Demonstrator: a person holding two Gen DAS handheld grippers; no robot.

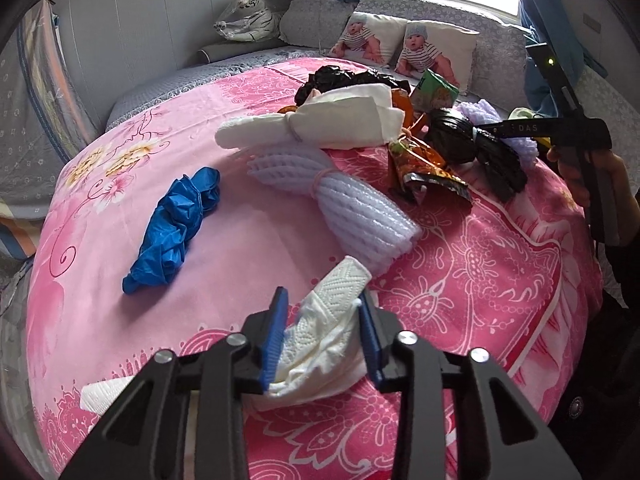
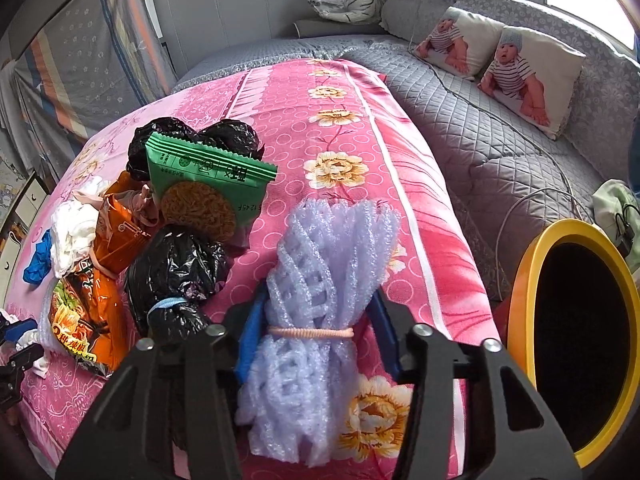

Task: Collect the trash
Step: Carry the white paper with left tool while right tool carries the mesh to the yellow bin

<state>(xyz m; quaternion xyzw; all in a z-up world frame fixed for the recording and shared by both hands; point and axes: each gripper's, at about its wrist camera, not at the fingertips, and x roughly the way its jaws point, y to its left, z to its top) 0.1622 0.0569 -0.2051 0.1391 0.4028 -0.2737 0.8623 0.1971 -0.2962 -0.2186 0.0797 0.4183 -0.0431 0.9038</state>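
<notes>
A pink floral bedspread (image 1: pixel 208 264) is strewn with trash, and a yellow-rimmed bin (image 2: pixel 576 344) is seen beside its edge. A bundled lilac foam net (image 2: pixel 316 300) lying on the spread is clamped by the right gripper (image 2: pixel 316 332). A crumpled white paper towel (image 1: pixel 324 328), also on the spread, is pinched by the left gripper (image 1: pixel 322 340).

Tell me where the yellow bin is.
Right wrist view, far right edge: the yellow bin stands beside the pink bedspread, right of the purple foam net.
</notes>
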